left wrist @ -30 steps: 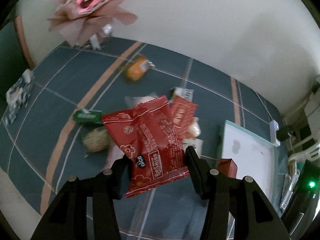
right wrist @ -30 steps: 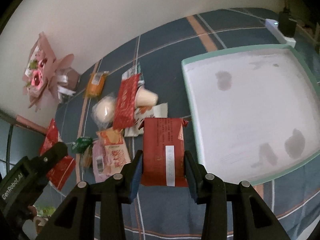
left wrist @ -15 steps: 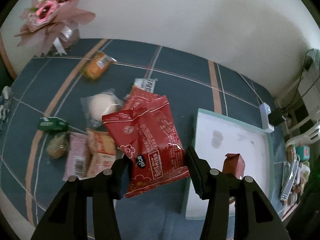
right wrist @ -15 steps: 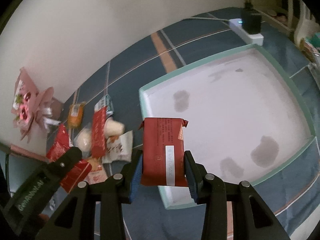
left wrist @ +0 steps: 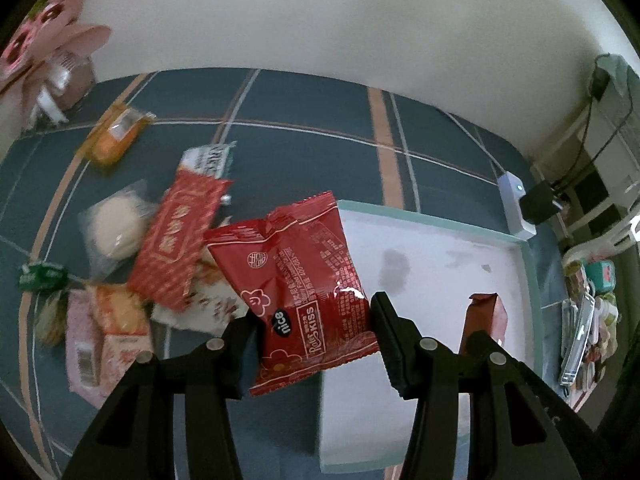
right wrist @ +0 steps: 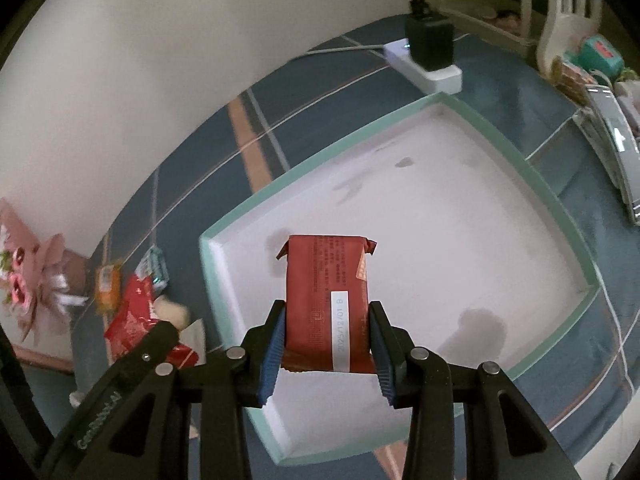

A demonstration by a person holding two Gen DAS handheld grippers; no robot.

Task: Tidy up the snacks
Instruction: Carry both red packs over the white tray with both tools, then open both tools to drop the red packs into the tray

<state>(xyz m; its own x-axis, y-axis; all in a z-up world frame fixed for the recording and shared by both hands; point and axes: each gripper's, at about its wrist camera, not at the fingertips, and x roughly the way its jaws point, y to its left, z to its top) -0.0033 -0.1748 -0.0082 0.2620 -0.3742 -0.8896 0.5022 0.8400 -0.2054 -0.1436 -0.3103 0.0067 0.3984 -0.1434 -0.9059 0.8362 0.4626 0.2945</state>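
My left gripper [left wrist: 314,346] is shut on a bright red snack bag [left wrist: 298,292] printed "nice", held above the left rim of the white tray [left wrist: 448,264] with its mint-green border. My right gripper [right wrist: 326,350] is shut on a dark red wrapped bar [right wrist: 326,300] with a white date label, and it hangs over the tray [right wrist: 440,216] near its left corner. That bar [left wrist: 482,318] also shows at the right in the left wrist view. Loose snacks lie left of the tray: a long red packet [left wrist: 178,240], a pale round bun [left wrist: 116,228], an orange packet [left wrist: 116,138].
A blue plaid cloth [left wrist: 312,148] covers the table. A pink bouquet [left wrist: 44,52] stands at the back left by the wall. A white power strip with a black plug [right wrist: 430,52] lies behind the tray. Clutter [left wrist: 588,320] sits past the tray's right side.
Both grippers have carried their snacks to the right, from over the snack pile to over the tray. The tray now fills much more of both views. Neither grip has altered.
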